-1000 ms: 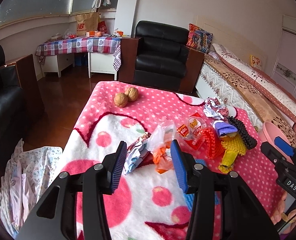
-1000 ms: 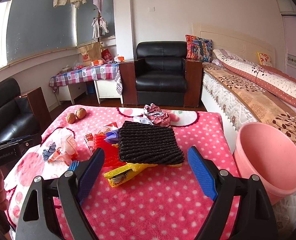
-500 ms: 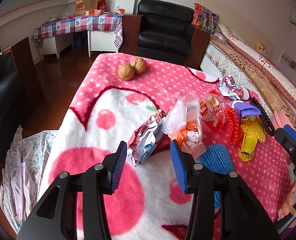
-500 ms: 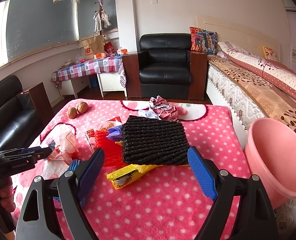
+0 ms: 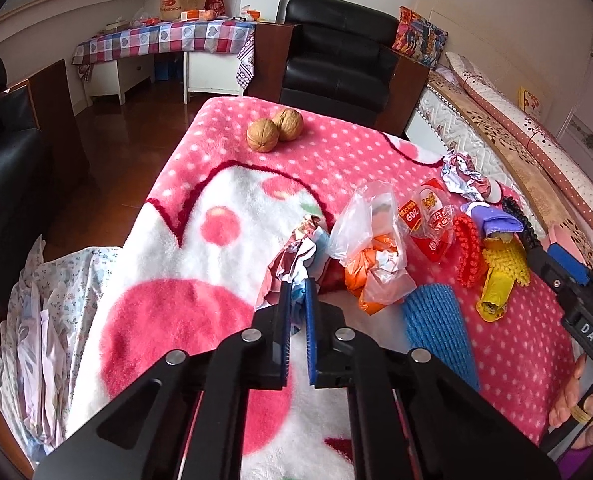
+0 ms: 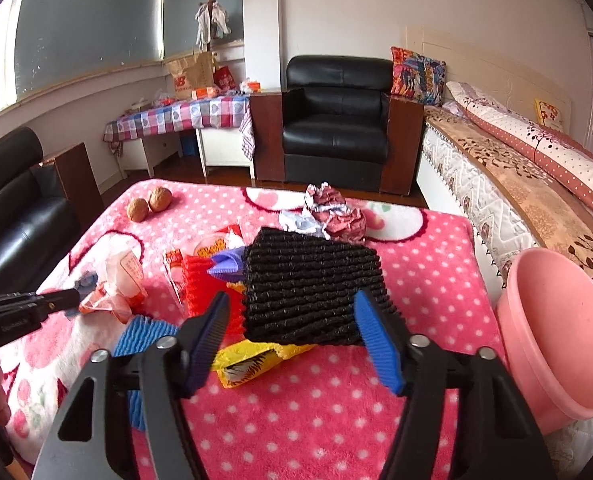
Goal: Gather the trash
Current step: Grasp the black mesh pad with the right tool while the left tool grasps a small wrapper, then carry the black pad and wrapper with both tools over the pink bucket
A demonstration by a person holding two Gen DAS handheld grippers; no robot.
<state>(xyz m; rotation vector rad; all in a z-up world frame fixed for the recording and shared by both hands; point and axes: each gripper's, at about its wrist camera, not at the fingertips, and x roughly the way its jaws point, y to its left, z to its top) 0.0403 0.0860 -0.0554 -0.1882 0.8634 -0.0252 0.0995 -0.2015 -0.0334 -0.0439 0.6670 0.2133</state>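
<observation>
Trash lies on a pink and white blanket (image 5: 200,248). My left gripper (image 5: 296,288) is shut on a crumpled foil wrapper (image 5: 296,252) near the blanket's middle. Beside it lies a clear plastic bag with orange scraps (image 5: 372,256). My right gripper (image 6: 292,308) is open, its fingers either side of a black foam net (image 6: 312,288). A pink bucket (image 6: 560,336) stands to the right of the table. The left gripper also shows in the right wrist view (image 6: 64,300).
Two walnuts (image 5: 274,130) sit at the far end. Red snack packets (image 5: 428,220), red (image 5: 468,256), blue (image 5: 436,320) and yellow foam nets (image 5: 504,264) and another crumpled wrapper (image 6: 336,216) lie on the blanket. A black armchair (image 6: 336,120) stands beyond, a bed (image 6: 536,168) at right.
My left gripper has moved forward and closed on the crumpled foil wrapper. My right gripper has narrowed and come closer around the black foam net.
</observation>
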